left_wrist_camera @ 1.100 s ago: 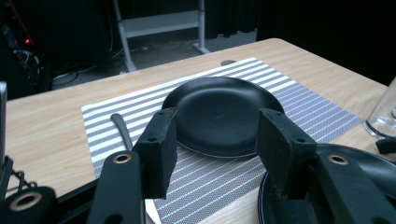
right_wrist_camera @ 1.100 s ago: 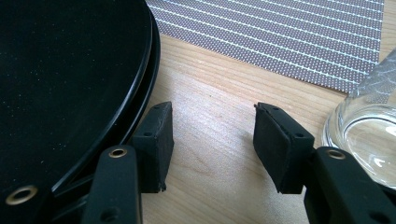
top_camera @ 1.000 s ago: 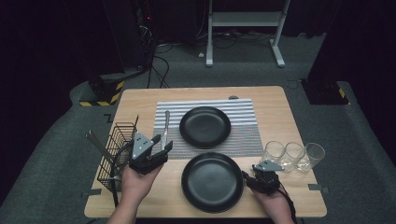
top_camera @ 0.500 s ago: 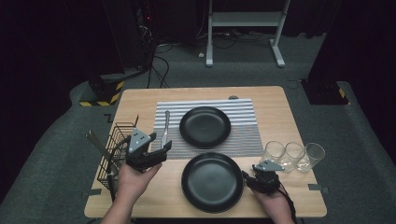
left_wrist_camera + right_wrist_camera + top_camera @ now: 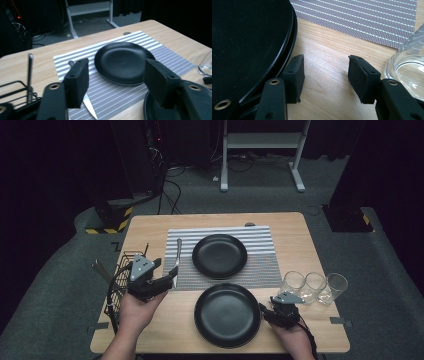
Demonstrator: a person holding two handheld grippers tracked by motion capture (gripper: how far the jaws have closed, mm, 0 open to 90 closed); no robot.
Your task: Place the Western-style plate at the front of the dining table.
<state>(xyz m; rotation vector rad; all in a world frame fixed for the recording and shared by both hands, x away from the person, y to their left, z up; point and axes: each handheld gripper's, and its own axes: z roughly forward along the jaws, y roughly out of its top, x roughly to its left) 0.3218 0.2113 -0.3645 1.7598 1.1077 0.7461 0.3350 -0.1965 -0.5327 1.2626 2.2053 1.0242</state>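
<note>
Left hand-held gripper (image 5: 167, 281) hovers with jaws apart and empty, having just been closing a little, just beside the steel table knife (image 5: 176, 259) lying on the striped grey placemat (image 5: 260, 267) left of the far black round plate (image 5: 219, 256). Right hand-held gripper (image 5: 325, 75) rests open on the wooden tabletop (image 5: 150, 330) between the near black plate (image 5: 227, 314) and three clear glasses (image 5: 314, 286). Judging by this, the knife is placed; cutlery in the black wire caddy (image 5: 116, 287) remains to be set.
</note>
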